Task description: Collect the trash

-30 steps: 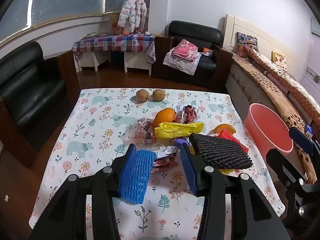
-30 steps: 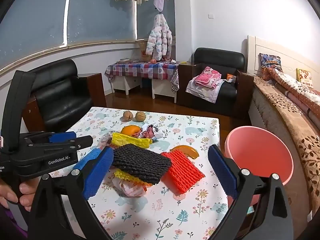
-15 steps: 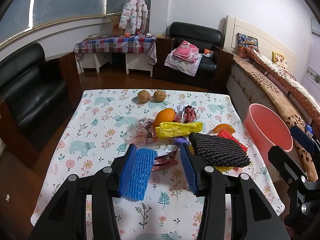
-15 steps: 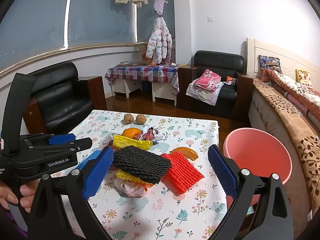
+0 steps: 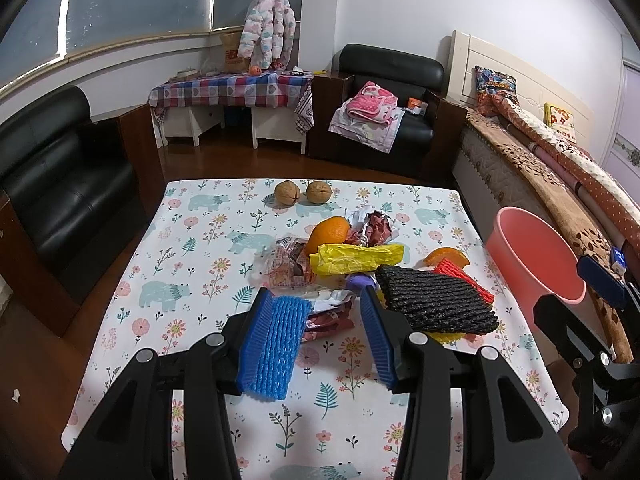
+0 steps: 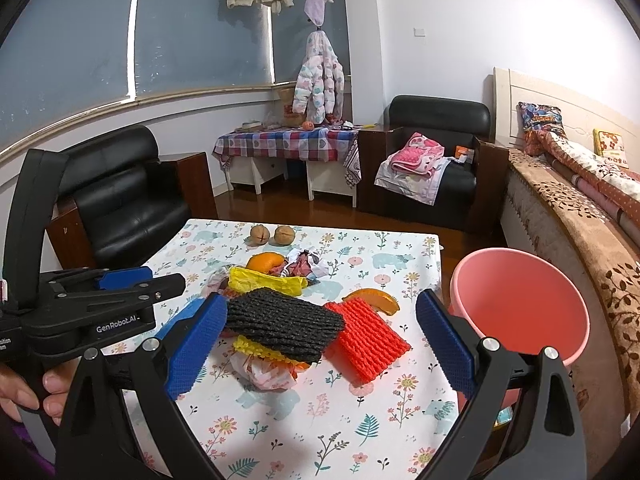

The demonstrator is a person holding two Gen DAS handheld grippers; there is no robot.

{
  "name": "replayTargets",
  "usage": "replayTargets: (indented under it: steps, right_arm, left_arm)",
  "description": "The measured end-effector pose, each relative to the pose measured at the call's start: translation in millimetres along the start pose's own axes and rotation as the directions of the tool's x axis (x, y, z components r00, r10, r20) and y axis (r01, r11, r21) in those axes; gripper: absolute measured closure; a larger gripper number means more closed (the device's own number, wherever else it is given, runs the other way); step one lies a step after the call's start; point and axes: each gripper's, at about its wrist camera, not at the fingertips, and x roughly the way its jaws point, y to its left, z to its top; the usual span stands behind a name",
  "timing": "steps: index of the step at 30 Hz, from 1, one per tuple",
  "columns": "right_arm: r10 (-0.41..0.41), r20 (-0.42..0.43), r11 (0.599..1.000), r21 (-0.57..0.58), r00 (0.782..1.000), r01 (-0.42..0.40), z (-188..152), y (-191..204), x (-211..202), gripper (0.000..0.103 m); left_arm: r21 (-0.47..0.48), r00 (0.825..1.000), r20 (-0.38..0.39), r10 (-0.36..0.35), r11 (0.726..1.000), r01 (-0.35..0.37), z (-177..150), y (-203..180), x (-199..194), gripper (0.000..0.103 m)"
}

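On the floral tablecloth (image 5: 180, 240) lies a heap of trash. It holds a blue foam net (image 5: 276, 344), a black foam net (image 5: 436, 300) (image 6: 280, 320), a red foam net (image 6: 368, 340), a yellow bag (image 5: 356, 258) and crumpled wrappers (image 5: 372, 226). An orange (image 5: 330, 232) and an orange wedge (image 6: 372, 298) lie among them. My left gripper (image 5: 315, 294) hovers open over the near part of the heap, the blue net beside its left pad. My right gripper (image 6: 322, 300) stands wide open around the black and red nets without touching them.
A pink bin (image 6: 520, 304) stands off the table's right edge, next to a bed (image 5: 540, 168). Two walnuts (image 5: 287, 192) sit at the far side. A black sofa (image 5: 48, 184) is to the left. A hand (image 6: 24, 392) holds the left gripper.
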Motion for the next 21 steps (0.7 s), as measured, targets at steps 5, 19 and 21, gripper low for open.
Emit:
replayTargets:
  steps: [5, 19, 21]
  right_arm:
    - [0.0, -0.003, 1.0, 0.007, 1.0, 0.0, -0.8, -0.4, 0.4, 0.007]
    - [0.016, -0.011, 1.0, 0.015, 1.0, -0.016, -3.5, -3.5, 1.7, 0.007]
    - [0.014, -0.011, 1.0, 0.017, 1.0, -0.014, -4.2, -3.7, 2.1, 0.007]
  left_arm:
    - [0.0, 1.0, 0.0, 0.0, 1.0, 0.0, 0.0, -0.3, -0.3, 0.057]
    - [0.001, 1.0, 0.0, 0.0, 1.0, 0.0, 0.2, -0.8, -1.1, 0.057]
    - [0.001, 1.0, 0.001, 0.001, 1.0, -0.001, 0.2, -0.6, -0.5, 0.057]
